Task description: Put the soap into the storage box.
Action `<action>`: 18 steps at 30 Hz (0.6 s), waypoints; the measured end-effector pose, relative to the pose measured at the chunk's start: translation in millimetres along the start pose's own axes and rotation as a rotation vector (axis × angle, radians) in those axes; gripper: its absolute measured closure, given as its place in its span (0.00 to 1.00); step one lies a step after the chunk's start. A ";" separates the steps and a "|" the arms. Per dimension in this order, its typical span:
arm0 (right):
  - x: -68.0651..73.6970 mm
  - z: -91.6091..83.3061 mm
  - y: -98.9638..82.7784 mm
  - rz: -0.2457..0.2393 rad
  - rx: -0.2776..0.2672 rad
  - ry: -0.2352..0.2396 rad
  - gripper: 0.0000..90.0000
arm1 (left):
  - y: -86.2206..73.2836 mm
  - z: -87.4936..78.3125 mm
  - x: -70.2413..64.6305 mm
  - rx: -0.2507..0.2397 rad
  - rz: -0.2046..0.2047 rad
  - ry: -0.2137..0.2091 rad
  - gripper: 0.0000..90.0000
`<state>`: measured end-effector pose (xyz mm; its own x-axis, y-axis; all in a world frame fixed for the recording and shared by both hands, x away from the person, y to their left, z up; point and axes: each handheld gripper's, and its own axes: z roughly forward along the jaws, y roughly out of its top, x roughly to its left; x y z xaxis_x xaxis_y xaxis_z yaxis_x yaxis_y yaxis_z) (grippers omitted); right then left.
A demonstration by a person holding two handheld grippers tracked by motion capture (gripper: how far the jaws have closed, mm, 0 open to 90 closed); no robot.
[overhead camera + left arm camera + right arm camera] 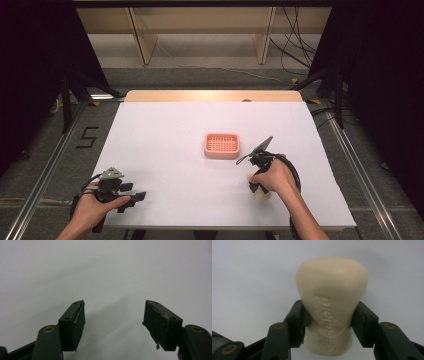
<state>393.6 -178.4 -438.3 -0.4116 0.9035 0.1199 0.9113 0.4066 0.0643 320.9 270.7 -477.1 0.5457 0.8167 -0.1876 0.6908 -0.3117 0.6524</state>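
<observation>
A cream bar of soap [332, 282] with embossed lettering is clamped at its narrow waist by my right gripper [329, 308]. In the high view this gripper [259, 187] points down at the table near the front right, with the soap [261, 196] showing under the hand. A pink slotted soap dish [221, 145] lies empty at the table's middle, a short way beyond and left of the right gripper. My left gripper [134, 199] rests at the front left corner. Its jaws stand wide apart over bare white table in the left gripper view [113, 305].
A white sheet [165, 125] covers the table, and a strip of bare wood [210, 95] shows along its far edge. Metal rails [47, 170] run along the floor on both sides. Wooden shelving [200, 30] and cables [295, 45] lie behind the table.
</observation>
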 end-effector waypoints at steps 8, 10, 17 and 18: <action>-2.1 -2.2 -2.1 0.032 -0.036 0.005 0.56 | -0.2 -1.0 -0.6 0.003 -0.003 -0.010 0.37; -1.6 -2.6 -2.5 0.048 -0.020 0.010 0.56 | -0.4 -0.4 -1.2 -0.004 -0.010 -0.010 0.37; -3.1 -7.3 -2.3 -0.012 -0.034 -0.019 0.56 | -0.5 -0.8 -1.0 0.003 -0.015 -0.014 0.37; -3.5 -9.7 -1.0 -0.036 -0.022 -0.021 0.56 | -0.3 -1.0 -0.5 0.000 -0.001 -0.013 0.37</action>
<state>394.1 -183.3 -429.2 -0.4437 0.8910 0.0964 0.8954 0.4361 0.0904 320.0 270.8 -476.5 0.5507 0.8109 -0.1977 0.6917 -0.3108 0.6519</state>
